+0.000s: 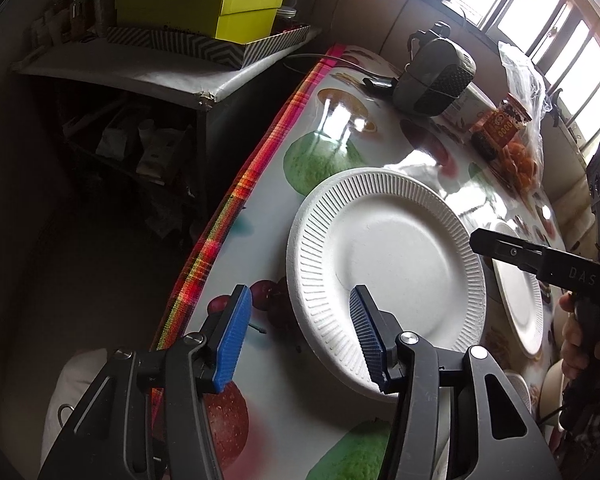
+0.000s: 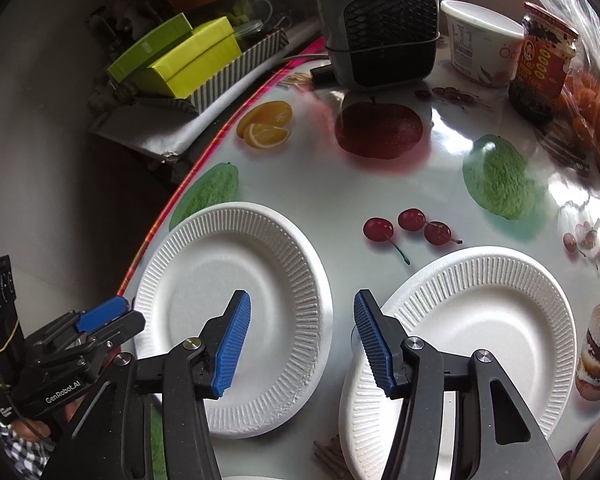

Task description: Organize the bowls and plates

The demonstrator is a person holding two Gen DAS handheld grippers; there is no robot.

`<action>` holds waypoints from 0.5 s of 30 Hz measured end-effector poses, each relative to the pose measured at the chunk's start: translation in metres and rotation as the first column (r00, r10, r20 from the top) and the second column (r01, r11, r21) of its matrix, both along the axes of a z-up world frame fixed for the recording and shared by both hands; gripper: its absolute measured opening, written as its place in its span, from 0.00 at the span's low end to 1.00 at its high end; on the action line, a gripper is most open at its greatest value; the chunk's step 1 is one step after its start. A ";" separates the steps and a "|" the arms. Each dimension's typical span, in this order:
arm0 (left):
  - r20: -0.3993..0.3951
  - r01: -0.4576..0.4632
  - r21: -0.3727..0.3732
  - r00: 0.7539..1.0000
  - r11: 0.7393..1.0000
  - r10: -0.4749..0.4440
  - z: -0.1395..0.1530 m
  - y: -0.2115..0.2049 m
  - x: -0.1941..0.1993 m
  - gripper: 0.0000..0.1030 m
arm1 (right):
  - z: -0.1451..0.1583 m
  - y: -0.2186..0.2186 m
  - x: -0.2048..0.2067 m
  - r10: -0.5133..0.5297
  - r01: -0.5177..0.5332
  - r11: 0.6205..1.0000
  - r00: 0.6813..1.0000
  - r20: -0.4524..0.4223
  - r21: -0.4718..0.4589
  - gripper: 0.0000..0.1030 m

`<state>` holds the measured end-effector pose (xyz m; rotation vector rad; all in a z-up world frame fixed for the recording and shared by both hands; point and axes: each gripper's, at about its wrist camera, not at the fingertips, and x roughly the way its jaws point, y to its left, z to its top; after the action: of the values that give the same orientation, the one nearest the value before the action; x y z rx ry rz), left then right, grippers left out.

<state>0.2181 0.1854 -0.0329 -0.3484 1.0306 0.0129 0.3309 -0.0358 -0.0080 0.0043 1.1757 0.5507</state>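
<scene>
Both grippers were spread apart and held nothing: the left gripper [image 1: 300, 334] hung low over the near rim of the left plate [image 1: 384, 264], one blue finger out over the bare tablecloth [image 1: 260, 240] and the other above the plate's ribbed edge, while the right gripper [image 2: 302, 342] hovered over the gap between the two plates, its fingers not touching either one so far as the views showed. That left plate lay flat close to the striped table edge [image 1: 228, 216]; the right plate [image 2: 480, 344] lay flat just beside it, near but apart, further in from the edge. No bowl was clearly identifiable, though pale curved shapes at the bottom right of the left view might have been some. Behind the plates stood a small fan heater [image 2: 380, 24], a white tub [image 2: 484, 40], a sauce jar [image 2: 544, 60] and a bag of oranges [image 2: 592, 112]. Judging from this, the thin foam rim could bend or tear under a hard pinch, and a sideways nudge on the glossy cloth could slide the left plate off the table, since it sat so near the edge
</scene>
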 end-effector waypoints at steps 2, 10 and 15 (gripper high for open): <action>-0.005 -0.007 -0.005 1.000 1.000 0.007 -0.001 0.001 0.000 0.51 | -0.002 0.000 0.001 0.004 -0.004 1.000 1.000 -0.014 0.003 0.53; -0.016 -0.013 -0.011 1.000 1.000 0.013 -0.004 0.002 -0.001 0.42 | -0.010 -0.001 0.003 0.004 -0.003 1.000 0.999 -0.043 0.017 0.42; -0.017 -0.017 -0.015 1.000 1.000 0.017 -0.003 0.002 -0.001 0.35 | -0.013 -0.001 0.003 0.005 -0.004 1.000 0.998 -0.056 0.026 0.34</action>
<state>0.2171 0.1878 -0.0364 -0.3714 1.0444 0.0236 0.3338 -0.0368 -0.0213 0.0390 1.2231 0.5726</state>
